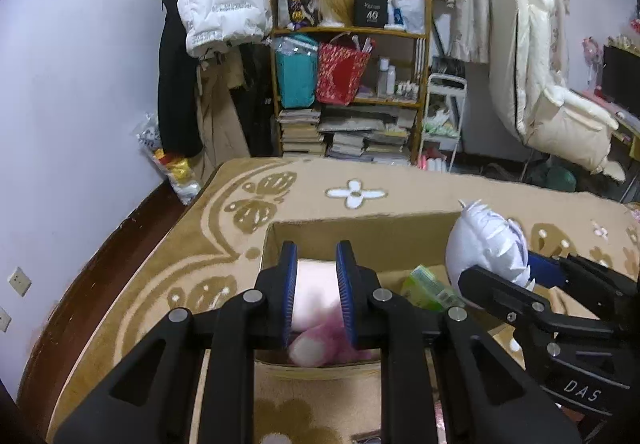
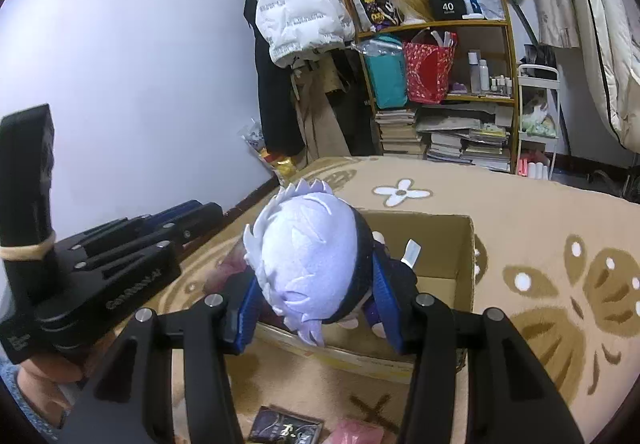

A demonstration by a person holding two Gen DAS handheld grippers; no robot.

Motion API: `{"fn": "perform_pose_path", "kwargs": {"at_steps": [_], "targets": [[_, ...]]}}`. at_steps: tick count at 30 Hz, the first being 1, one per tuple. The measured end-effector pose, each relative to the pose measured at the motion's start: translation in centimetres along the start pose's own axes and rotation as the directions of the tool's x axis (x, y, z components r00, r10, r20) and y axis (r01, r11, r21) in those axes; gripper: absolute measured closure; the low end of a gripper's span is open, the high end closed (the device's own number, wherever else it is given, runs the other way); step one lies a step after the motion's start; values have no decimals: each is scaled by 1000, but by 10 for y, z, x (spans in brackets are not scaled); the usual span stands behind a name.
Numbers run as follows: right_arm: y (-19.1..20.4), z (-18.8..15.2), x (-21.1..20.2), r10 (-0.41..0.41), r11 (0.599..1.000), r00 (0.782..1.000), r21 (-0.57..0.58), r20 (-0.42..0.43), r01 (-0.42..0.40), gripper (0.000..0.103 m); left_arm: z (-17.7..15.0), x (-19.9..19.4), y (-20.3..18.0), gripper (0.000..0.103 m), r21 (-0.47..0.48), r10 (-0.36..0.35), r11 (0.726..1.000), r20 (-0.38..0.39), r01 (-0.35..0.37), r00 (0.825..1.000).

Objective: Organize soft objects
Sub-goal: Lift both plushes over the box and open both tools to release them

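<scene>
Cardboard forms the open box (image 1: 360, 234) lying on the tan flowered blanket (image 1: 224, 244), in the lower middle of both wrist views. In the left wrist view, the left gripper (image 1: 318, 292) fills the lower left and centre, its blue-padded jaws clenched on a pale pink soft toy (image 1: 316, 296) held over the box's left half; a fuzzier pink part (image 1: 320, 346) hangs below the pads at the near wall. Just right of it, a green packet (image 1: 426, 286) lies inside the box. At the right edge of that view the right gripper holds a plush doll (image 1: 486, 246) with white spiky hair above the box's right side. In the right wrist view, the right gripper (image 2: 320, 300) grasps that doll by its dark body, the head tilted toward the camera, over the box. A bookshelf (image 2: 440, 24) stands in the upper right.
</scene>
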State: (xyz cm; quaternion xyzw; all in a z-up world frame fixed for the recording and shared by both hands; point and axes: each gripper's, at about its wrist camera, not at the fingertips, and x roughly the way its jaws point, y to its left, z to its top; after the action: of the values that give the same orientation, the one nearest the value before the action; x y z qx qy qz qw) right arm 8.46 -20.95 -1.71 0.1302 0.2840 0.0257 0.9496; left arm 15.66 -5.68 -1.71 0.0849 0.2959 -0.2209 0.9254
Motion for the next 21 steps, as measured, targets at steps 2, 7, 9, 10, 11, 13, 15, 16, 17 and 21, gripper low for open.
{"fn": "perform_pose_path", "kwargs": {"at_steps": [2,7,9,10,11,13,15,16,17,21], "targets": [[-3,-2,8,-9,1000,1000,-4,-17,9,49,-2,8,0,84,1,12,1000,-31,-12,999],[-4,-7,26,-37,999,997,-37,-64,35,45,-7,20,9,84,-25,42,999,-85,-44,996],[-6,-9,31,-50,998,996,-39,-75,48,44,-9,22,13,83,-36,55,998,-98,-58,994],[-7,-10,33,-50,998,995,-37,-82,47,44,-10,22,16,83,-42,60,997,-106,-65,992],[-8,-11,34,-51,998,995,-35,-89,48,44,-10,22,19,83,-48,59,997,-115,-65,992],[-8,-12,35,-57,998,994,-36,-95,54,43,-11,22,24,83,-55,43,997,-130,-50,991],[-8,-11,33,-58,998,994,-35,-90,55,35,-11,20,27,81,-55,60,996,-136,-68,989],[-8,-10,32,-61,998,995,-33,-83,58,27,-10,18,28,78,-57,67,996,-135,-75,989],[-8,-9,30,-64,998,995,-30,-78,61,25,-10,17,29,76,-58,69,995,-135,-78,988],[-8,-8,25,-64,998,995,-24,-76,63,17,-8,6,29,39,-60,82,994,-107,-89,991]]}}
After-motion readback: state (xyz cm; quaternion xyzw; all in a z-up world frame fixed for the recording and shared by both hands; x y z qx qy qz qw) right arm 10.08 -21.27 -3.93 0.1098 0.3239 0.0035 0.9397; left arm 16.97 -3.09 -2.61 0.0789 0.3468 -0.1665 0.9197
